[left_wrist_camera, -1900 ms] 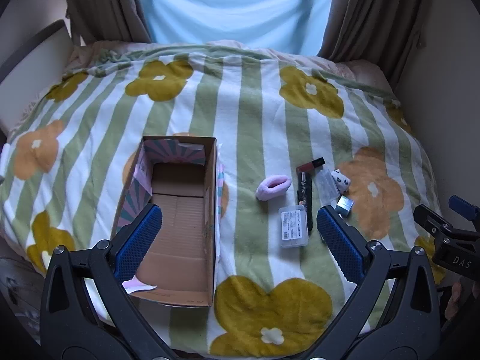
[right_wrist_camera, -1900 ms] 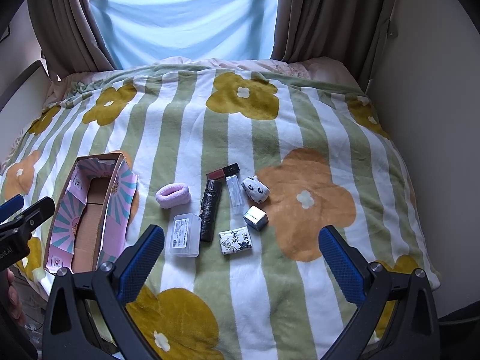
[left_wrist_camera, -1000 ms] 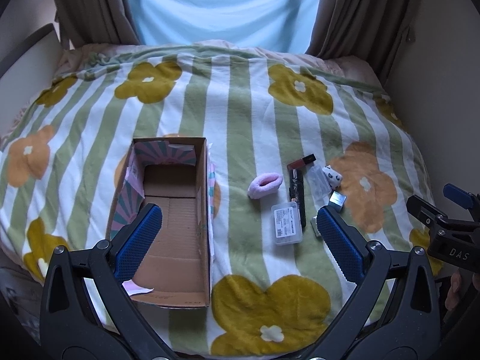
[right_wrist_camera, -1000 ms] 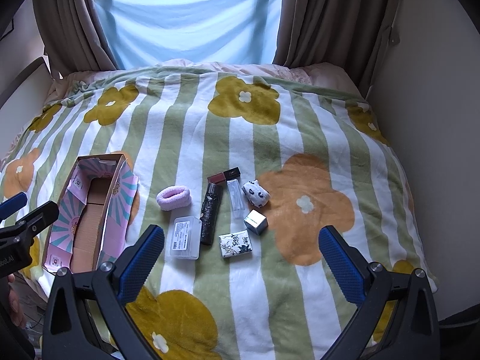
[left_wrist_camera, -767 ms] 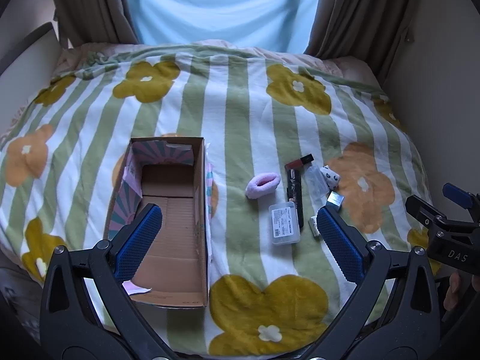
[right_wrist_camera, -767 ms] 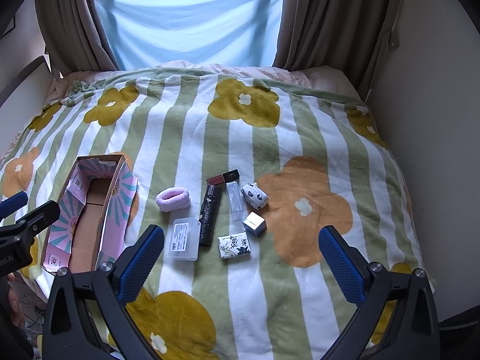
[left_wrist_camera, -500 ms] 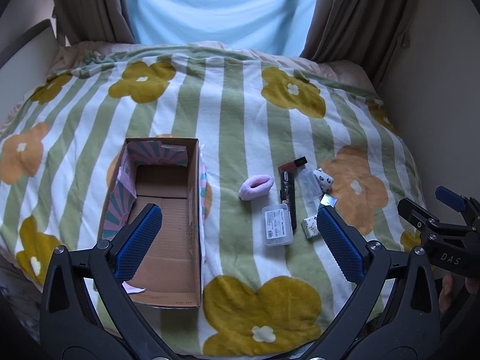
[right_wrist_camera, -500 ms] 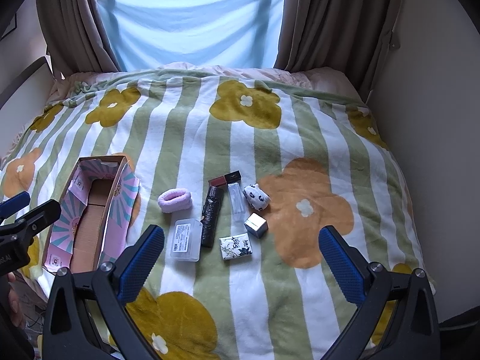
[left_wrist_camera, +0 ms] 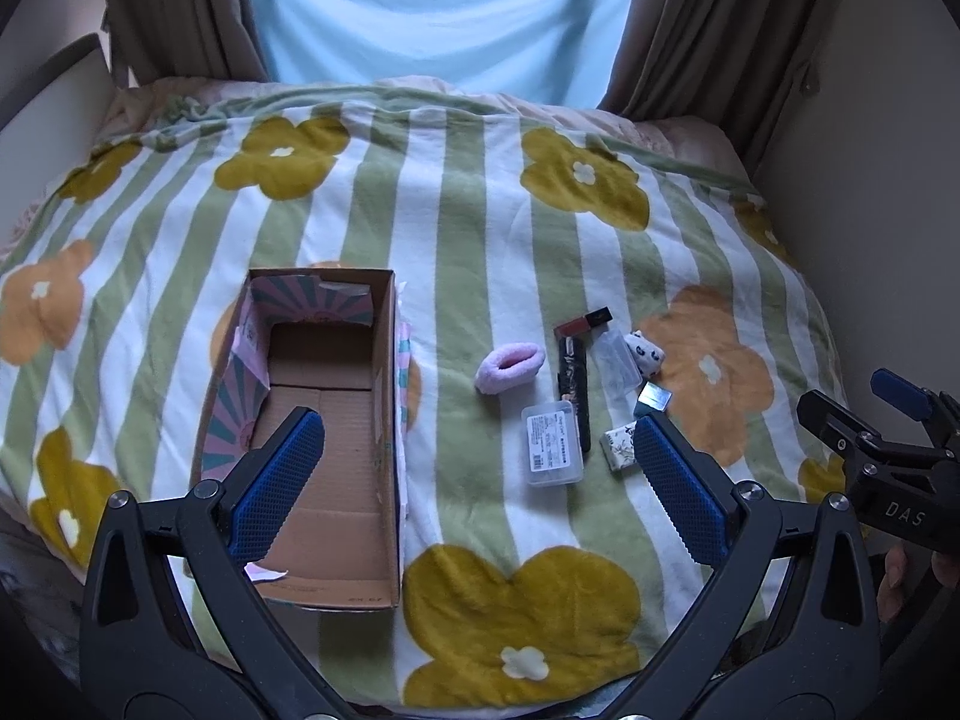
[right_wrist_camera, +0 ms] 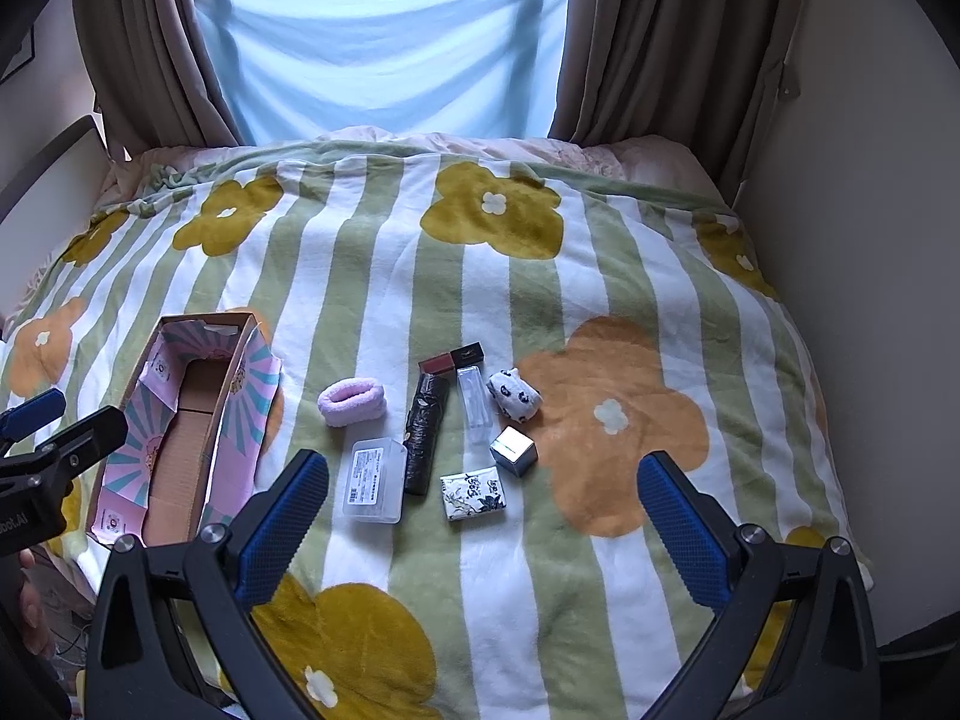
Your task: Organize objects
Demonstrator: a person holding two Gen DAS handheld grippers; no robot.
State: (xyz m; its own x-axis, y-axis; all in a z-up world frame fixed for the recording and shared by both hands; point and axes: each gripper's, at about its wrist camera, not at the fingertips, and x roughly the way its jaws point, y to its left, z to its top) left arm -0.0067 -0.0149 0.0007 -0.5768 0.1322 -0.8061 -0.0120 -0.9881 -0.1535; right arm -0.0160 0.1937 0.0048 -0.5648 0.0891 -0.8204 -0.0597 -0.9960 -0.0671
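Note:
An open cardboard box (left_wrist_camera: 384, 420) (right_wrist_camera: 237, 414) with pink striped lining lies empty on the left of the bed. To its right lie several small items: a pink scrunchie (left_wrist_camera: 509, 365) (right_wrist_camera: 353, 399), a clear plastic case (left_wrist_camera: 551, 445) (right_wrist_camera: 373, 480), a black tube (left_wrist_camera: 573, 381) (right_wrist_camera: 425, 429), a red-and-black lipstick (right_wrist_camera: 451, 357), a clear slim box (right_wrist_camera: 474, 402), a spotted white pouch (right_wrist_camera: 513, 397), a silver cube (right_wrist_camera: 513, 450) and a floral packet (right_wrist_camera: 474, 493). My left gripper (left_wrist_camera: 477, 462) hovers open above the box's near end. My right gripper (right_wrist_camera: 483, 513) hangs open before the floral packet.
A striped flower-print blanket (right_wrist_camera: 612, 312) covers the whole bed. Brown curtains (right_wrist_camera: 648, 36) and a light blue window cloth stand behind it. A wall (right_wrist_camera: 864, 240) runs close along the right side. A pale headboard panel (left_wrist_camera: 48, 96) rises at the far left.
Both grippers have drifted slightly back and up, so the bed and items look a little smaller. Neither has touched anything, and both jaws stay wide apart.

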